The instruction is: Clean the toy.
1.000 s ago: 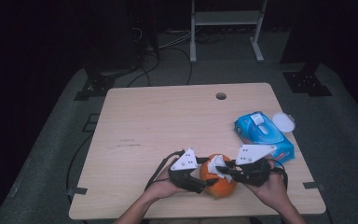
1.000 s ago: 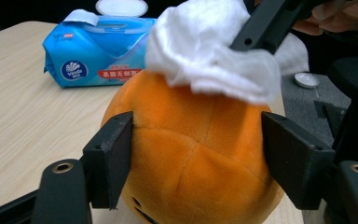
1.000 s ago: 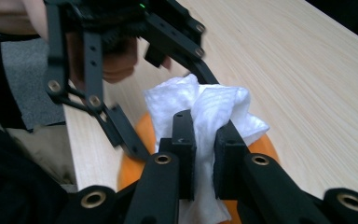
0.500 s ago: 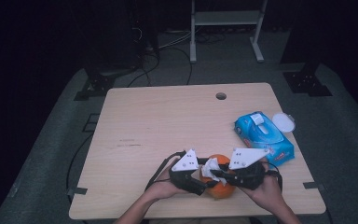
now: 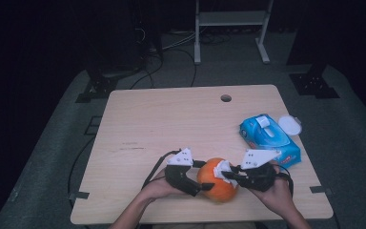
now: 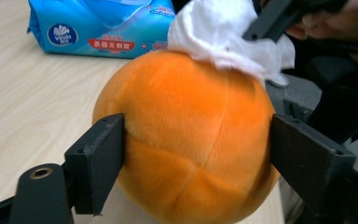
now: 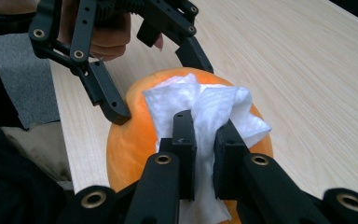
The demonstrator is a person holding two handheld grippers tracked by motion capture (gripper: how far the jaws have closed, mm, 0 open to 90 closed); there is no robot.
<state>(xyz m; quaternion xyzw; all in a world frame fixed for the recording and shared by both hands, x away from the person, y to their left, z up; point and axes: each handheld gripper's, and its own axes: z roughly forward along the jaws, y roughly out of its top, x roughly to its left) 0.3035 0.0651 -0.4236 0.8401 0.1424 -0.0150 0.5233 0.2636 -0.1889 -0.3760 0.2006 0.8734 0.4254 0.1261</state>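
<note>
The left gripper point(image 5: 205, 179) has just been widening its jaws, which now stand apart on either side of the round orange plush ball point(image 5: 218, 180). The right gripper point(image 5: 229, 174) is clamped on a crumpled white wipe point(image 7: 205, 112), pressing it onto the ball's top just ahead of its jaws.

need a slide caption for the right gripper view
Right gripper pinches a white wipe on an orange plush ball while the left gripper straddles it.
</note>
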